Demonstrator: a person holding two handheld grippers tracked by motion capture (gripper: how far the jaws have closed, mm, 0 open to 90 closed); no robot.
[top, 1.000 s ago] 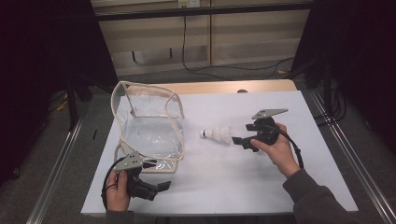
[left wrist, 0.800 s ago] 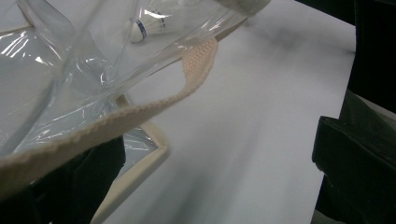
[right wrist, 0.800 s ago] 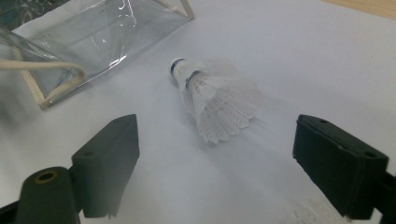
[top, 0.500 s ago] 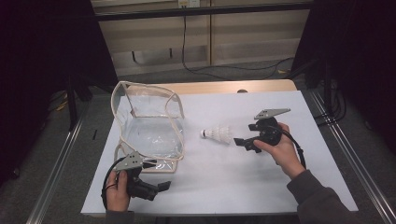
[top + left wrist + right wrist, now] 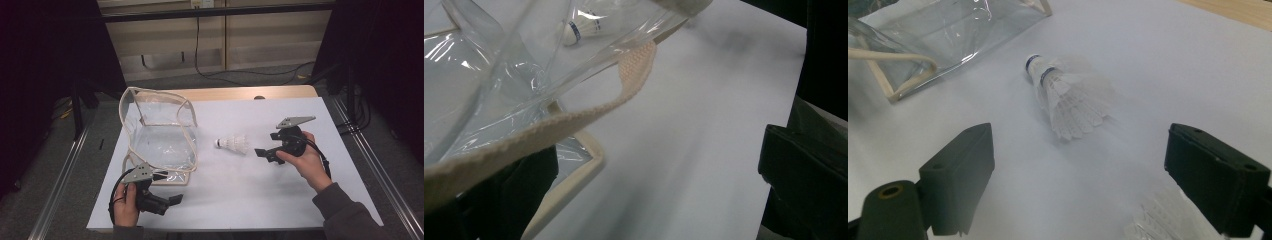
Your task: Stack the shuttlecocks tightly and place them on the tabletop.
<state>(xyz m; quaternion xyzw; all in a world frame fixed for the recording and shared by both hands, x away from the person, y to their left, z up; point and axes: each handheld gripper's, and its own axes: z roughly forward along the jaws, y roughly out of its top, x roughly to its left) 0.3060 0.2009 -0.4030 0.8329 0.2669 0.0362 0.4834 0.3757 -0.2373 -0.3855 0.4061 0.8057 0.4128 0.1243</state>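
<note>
Beside clear bag (image 5: pixel 160 137): shuttlecock (image 5: pixel 235 144), right tool (image 5: pixel 263 154) open.

Shuttlecock (image 5: pixel 234 144): white feathered, white cork with blue band, lay on its side on the white sheet, cork pointing toward nine o'clock.

Clear plastic bag (image 5: pixel 159 136) with cream webbing trim: stood open at nine o'clock from the shuttlecock, near but apart.

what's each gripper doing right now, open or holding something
Left gripper: open, the clear bag's strap crosses between its jaws.
Right gripper: open, holding nothing, aimed at the shuttlecock.
</note>
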